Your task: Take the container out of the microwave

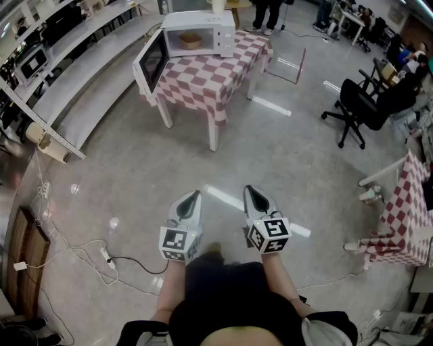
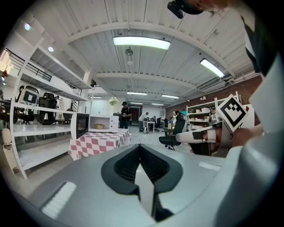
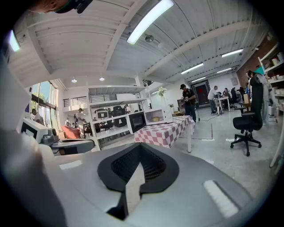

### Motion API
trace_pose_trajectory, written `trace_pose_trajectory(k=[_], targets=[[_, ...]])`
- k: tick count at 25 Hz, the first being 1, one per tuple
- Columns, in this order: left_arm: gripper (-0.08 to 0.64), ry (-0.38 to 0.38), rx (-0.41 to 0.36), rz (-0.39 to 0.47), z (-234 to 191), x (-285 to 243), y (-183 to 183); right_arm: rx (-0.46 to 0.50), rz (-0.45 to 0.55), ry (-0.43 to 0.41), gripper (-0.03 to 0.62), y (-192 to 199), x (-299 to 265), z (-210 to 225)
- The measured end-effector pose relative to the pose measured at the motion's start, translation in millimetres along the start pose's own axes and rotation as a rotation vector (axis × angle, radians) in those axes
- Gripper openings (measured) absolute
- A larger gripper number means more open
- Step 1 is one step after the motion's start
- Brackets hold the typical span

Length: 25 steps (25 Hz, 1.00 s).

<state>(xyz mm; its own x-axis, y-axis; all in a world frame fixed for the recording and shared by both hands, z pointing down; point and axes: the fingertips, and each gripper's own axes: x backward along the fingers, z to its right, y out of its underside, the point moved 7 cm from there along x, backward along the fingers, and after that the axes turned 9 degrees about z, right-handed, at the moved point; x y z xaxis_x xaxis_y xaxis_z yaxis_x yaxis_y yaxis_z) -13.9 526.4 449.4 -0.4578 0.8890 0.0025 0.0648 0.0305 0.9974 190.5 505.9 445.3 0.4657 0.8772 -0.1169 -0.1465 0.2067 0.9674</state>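
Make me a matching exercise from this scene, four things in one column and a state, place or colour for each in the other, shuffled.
Things:
1. microwave door
2. container
3. office chair
4. left claw

States:
A. all black
B. shut, nothing in it
C. swung open
D. inside the microwave

Pairs: 1-C, 2-D, 3-A, 4-B
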Motion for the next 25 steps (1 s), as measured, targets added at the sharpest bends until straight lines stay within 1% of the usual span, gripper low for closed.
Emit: trace_pose_trajectory(k=[4,6,10,18,25], targets=[[0.009,0.023,0.036,0.006,10,10,2,-0.013,0.019,-0.023,0.000,1,11,-5],[0.010,0.031,0.034,0.003,13,14,3,-0.018,0.027,-0.030,0.000,1,14,-8],[0.011,0.042,0.032,0.000,17,18,4,0.002,0.017,-0.024,0.000,4,19,-13],[0.011,0.046,0.016,0.000,6,22,3,0.008,0.019,-0.028,0.000,3,11,-20],[0.009,0.088,0.006,0.004,-7,26,5,0.003,0.011,-0.012,0.000,14,1,-36]])
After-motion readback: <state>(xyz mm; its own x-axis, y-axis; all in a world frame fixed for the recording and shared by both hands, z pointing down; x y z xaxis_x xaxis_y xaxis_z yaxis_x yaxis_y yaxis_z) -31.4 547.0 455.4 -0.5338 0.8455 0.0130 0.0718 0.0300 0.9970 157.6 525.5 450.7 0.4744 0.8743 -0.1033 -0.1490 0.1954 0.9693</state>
